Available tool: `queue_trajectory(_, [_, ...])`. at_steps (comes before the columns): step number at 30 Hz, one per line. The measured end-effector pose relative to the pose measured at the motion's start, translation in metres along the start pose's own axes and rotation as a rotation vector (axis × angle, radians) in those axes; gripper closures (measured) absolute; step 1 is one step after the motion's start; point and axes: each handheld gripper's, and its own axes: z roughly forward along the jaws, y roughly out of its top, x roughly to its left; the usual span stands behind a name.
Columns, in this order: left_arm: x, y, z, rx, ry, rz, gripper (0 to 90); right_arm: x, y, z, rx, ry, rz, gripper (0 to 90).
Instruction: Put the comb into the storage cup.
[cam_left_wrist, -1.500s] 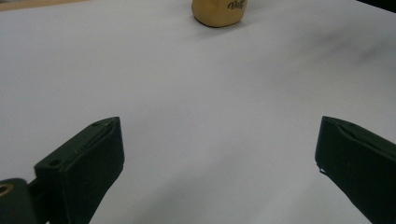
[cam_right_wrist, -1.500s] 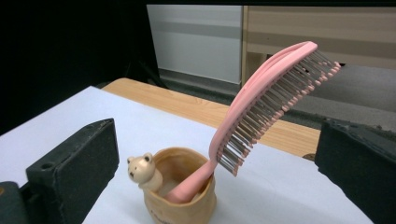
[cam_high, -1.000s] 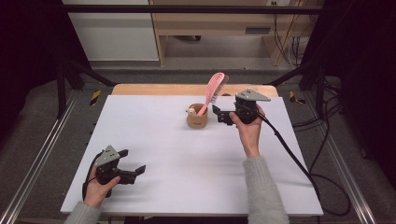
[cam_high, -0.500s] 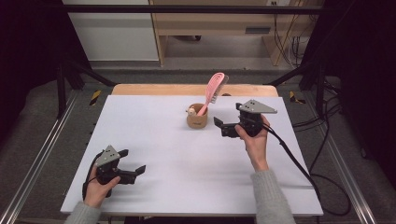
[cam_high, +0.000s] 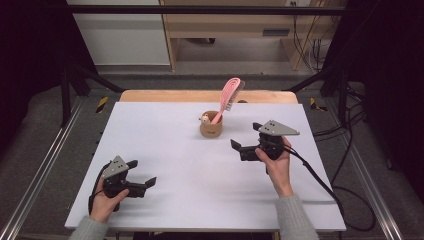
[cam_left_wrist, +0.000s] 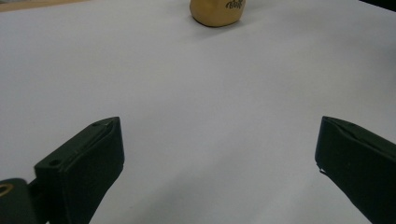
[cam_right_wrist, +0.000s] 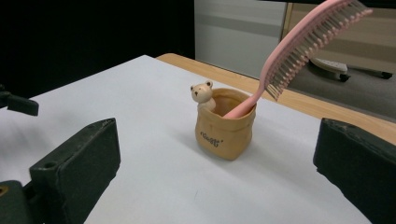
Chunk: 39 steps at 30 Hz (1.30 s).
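White table (cam_high: 165, 135) under a dark lab backdrop, wooden edge along the far side. Right gripper (cam_high: 245, 149) at roughly 4 o'clock from the tan cup (cam_high: 211, 125), jaws spread wide and holding nothing, clearly the nearer one; left gripper (cam_high: 141, 182) well apart at 7 o'clock, jaws likewise spread and empty. Pink brush (cam_right_wrist: 299, 49) standing handle-down in the cup, long axis tilted, head leaning up toward 1 o'clock, bristles facing down. Small bear figure (cam_right_wrist: 202, 93) on the rim.
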Motion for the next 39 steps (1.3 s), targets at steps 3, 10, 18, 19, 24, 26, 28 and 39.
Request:
queue_trajectory(3, [0.000,0.000,0.000,0.000,-0.001,0.000,1.4,-0.001,-0.009,-0.001,0.013,0.001,-0.004,1.3])
queue_trajectory(10, [0.000,0.000,0.000,-0.002,-0.003,0.006,1.4,-0.007,-0.031,-0.004,0.043,0.001,0.019,1.3])
queue_trajectory(18, [-0.001,0.000,0.000,-0.003,-0.004,0.014,1.4,-0.016,-0.055,-0.013,0.083,-0.015,0.031,1.4])
queue_trajectory(19, [0.000,0.000,0.000,-0.003,-0.006,0.014,1.4,-0.017,-0.058,-0.014,0.085,-0.018,0.026,1.5])
queue_trajectory(24, [0.000,0.000,0.000,-0.005,-0.007,0.013,1.4,-0.021,-0.071,-0.021,0.115,-0.014,0.032,1.4])
queue_trajectory(26, [0.000,0.000,0.000,-0.007,-0.008,0.010,1.4,-0.022,-0.077,-0.024,0.121,-0.010,0.025,0.6])
queue_trajectory(28, [0.000,0.000,0.000,-0.009,-0.006,0.008,1.5,-0.023,-0.081,-0.027,0.131,-0.018,0.024,0.6])
queue_trajectory(39, [0.001,0.000,0.000,-0.013,-0.005,0.002,1.4,-0.030,-0.097,-0.040,0.163,-0.033,0.038,0.4])
